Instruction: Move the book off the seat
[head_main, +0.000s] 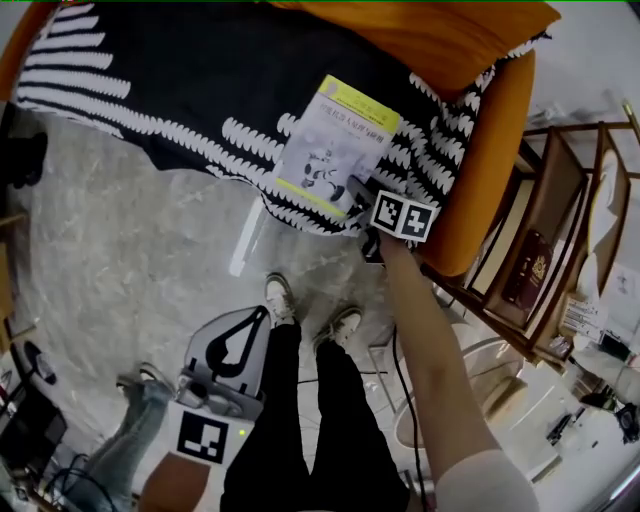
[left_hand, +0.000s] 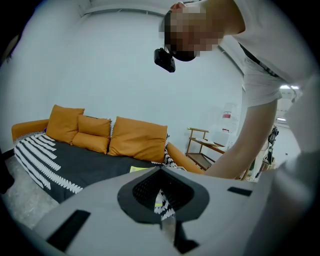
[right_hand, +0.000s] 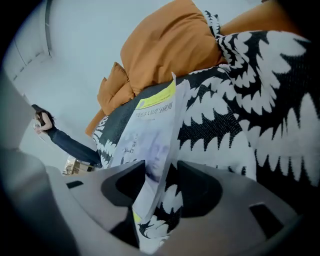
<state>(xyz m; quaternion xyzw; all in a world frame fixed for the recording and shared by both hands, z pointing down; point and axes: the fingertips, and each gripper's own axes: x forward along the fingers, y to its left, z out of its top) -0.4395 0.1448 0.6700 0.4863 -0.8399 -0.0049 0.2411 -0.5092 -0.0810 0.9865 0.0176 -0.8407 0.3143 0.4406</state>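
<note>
While book (head_main: 335, 145) lies lengthwise toward backrest (head_main: 430, 35), right gripper (head_main: 358, 198) jaws parted round its corner, left gripper (head_main: 262, 318) jaws closed.

Bright, even light — fisheye edges, vignetted

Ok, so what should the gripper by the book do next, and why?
Probably close the right gripper on the book: its fingers stand apart around the book's near edge, while the book lies on the blanket, not yet pinched.
</note>
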